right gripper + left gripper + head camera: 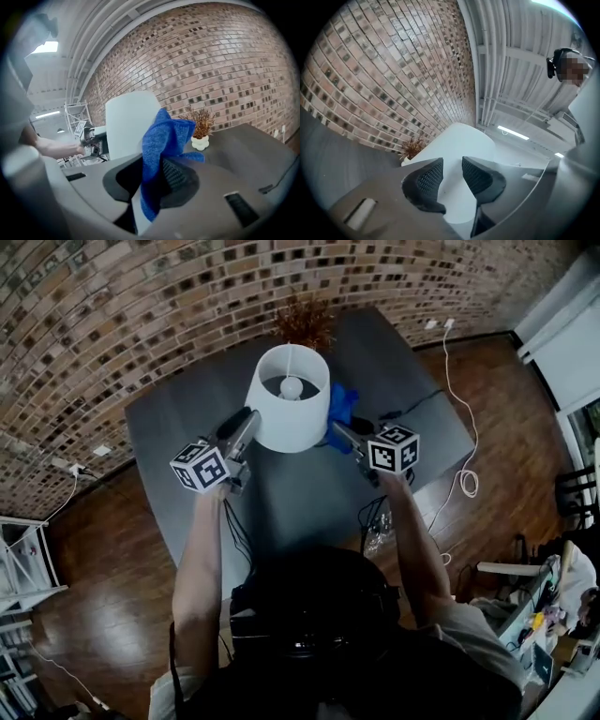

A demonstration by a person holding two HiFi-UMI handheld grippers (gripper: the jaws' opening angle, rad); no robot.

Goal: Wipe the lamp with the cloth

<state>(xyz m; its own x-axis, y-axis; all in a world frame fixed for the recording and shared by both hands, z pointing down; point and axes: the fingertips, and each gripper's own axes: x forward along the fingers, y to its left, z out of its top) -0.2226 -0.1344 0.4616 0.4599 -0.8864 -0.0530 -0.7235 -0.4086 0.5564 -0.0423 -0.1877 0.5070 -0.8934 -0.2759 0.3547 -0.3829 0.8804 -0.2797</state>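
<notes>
Right gripper (155, 169): jaws clamped on blue cloth (164, 136), which bunches up above the pads and hangs a bit below them. Gripper sits just right of the lamp (291, 413), at shade height. Cloth is against the shade's right side or just beside it; contact can't be confirmed.

Left gripper (452, 165): jaws only slightly apart, narrow gap, nothing pinched, white shade visible through the gap. Tips are at the shade's left side, very close or touching, can't tell which.

Lamp stands upright on the grey table (281, 498), toward its far half, with the bulb visible down inside the shade. The two grippers flank it left and right.

Small dried plant (305, 322) in a white pot is behind the lamp, near the table's far edge. Brick wall (141, 296) beyond. White cable (459, 409) runs over the wood floor right of the table.
</notes>
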